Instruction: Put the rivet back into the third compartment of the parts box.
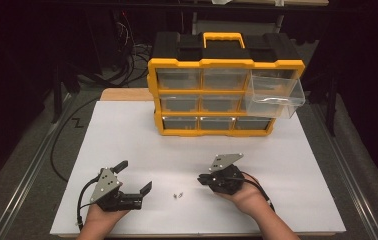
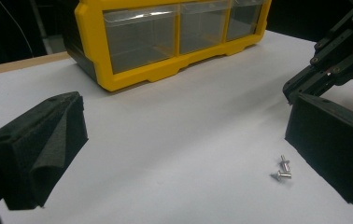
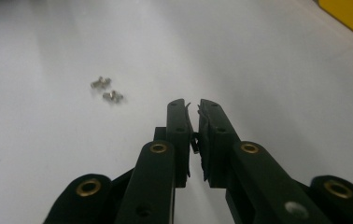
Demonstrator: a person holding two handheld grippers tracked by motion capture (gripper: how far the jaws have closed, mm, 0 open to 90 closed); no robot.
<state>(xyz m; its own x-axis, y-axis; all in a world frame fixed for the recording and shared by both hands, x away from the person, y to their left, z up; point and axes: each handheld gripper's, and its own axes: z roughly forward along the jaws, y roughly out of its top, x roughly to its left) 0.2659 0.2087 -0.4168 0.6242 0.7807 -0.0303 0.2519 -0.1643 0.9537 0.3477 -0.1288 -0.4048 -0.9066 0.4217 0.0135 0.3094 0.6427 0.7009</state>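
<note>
Right hand-held gripper (image 3: 193,108) clenched, apparently pinching a small screw (image 3: 194,142); carry level to the pulled-out drawer (image 1: 275,97); left hand-held gripper (image 1: 136,176) released.

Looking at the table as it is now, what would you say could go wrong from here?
The right gripper is shut around something small and dark; such a thin pinch could slip in transit. The two screws lie loose on the white table and could roll if nudged. The pulled-out drawer overhangs the organizer and could be knocked.
</note>
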